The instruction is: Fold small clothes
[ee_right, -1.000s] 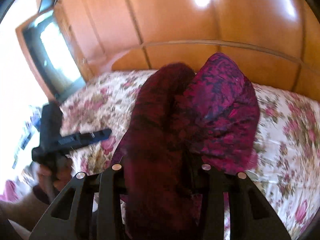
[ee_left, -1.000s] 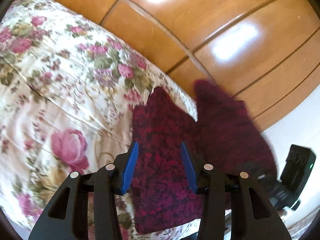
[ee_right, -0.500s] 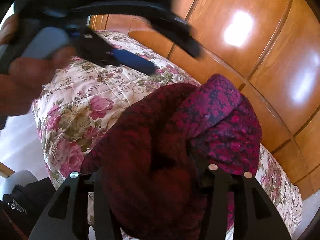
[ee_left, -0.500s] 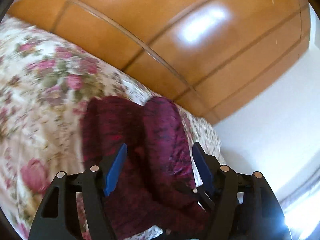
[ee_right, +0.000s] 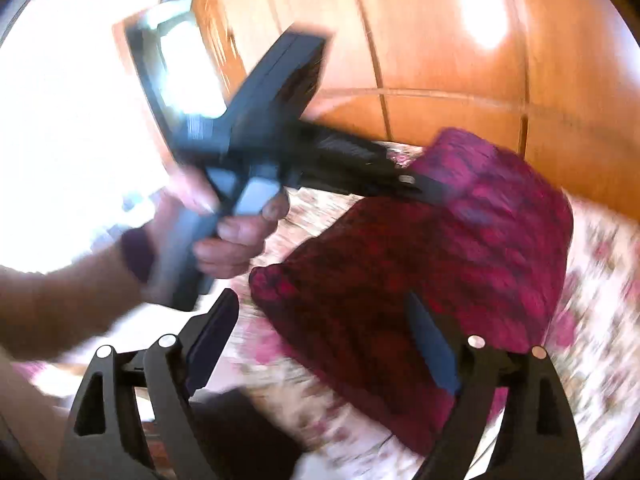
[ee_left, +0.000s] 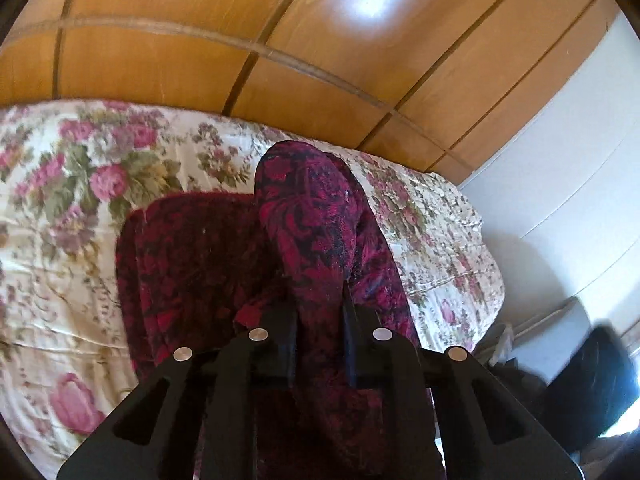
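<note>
Crimson floral garment [ee_left: 316,240] lies on the flowered bed [ee_left: 60,208], one fold lifted in my left gripper [ee_left: 320,316], whose jaws have just closed onto the cloth, while my right gripper [ee_right: 320,340], jaws just opened wide, hovers over the garment's near edge, pinching nothing.
</note>
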Available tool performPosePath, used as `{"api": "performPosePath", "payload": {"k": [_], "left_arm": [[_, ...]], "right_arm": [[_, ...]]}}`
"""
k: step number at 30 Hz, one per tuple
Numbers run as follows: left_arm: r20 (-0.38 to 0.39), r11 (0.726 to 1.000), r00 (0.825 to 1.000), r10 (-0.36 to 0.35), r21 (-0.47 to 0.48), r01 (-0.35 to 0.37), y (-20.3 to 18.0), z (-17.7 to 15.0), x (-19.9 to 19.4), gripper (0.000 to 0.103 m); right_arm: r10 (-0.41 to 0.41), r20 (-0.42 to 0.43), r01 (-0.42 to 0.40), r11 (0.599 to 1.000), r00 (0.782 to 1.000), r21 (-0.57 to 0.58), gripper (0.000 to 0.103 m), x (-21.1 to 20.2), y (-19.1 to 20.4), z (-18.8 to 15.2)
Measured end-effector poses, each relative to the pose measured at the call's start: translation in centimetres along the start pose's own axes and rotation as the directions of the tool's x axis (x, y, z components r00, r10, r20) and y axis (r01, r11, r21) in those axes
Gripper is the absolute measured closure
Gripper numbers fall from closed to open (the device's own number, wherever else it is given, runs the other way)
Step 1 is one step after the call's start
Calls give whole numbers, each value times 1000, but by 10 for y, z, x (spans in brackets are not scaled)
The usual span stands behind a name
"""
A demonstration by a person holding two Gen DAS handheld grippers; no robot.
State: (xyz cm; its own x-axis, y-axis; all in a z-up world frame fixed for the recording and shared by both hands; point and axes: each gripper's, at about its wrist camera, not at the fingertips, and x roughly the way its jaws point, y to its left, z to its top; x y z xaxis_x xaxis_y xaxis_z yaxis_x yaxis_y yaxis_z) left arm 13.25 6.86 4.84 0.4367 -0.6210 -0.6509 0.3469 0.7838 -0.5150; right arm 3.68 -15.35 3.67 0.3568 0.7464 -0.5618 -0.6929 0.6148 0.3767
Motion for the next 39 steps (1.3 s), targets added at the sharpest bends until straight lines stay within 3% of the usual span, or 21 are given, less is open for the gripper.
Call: {"api": "performPosePath", "payload": {"k": [4,8,13,19,21,24,28,30,35,37,39], "left_arm": [[28,999,999,36,9,-36,5,-4,-16,86],[47,996,996,80,-39,-78,26,-19,-27,86],[46,979,981,189,-92,-184,51,-46,-32,86],[89,933,931,353,-108,-343,68,-79,-22,84],[105,928,925,366,-119,-354,66,-81,-24,84],[118,924,918,378,-111,-366,62,-79,-27,82],[131,913,903,408,-77,-401,53,-78,-23,81],[138,908,898,418,-72,-412,52,-78,-22,81],[149,897,885,441,-77,-435,52,-82,-21,81],[145,885,873,466,-79,-459,53,-86,-19,81],[139,875,864,484,-98,-474,57,-89,-18,81]], "right_arm": [[-76,25,73,992,997,99,19,-26,-37,-11],[-127,-37,130,985,991,113,26,6,-51,-18],[-243,-71,242,970,967,-17,27,55,-29,-16],[-376,-76,351,907,923,-231,21,94,3,-24],[-336,-93,309,924,937,-224,18,89,1,-22],[-180,-77,177,983,981,-47,23,58,-29,1],[-190,-2,190,981,982,39,28,43,-55,35],[-205,-10,205,978,979,41,34,55,-65,50],[-279,-178,285,958,943,8,46,124,-86,64],[-356,-205,347,935,912,-77,45,150,-83,57],[-395,-187,372,916,899,-146,43,159,-74,52]]}}
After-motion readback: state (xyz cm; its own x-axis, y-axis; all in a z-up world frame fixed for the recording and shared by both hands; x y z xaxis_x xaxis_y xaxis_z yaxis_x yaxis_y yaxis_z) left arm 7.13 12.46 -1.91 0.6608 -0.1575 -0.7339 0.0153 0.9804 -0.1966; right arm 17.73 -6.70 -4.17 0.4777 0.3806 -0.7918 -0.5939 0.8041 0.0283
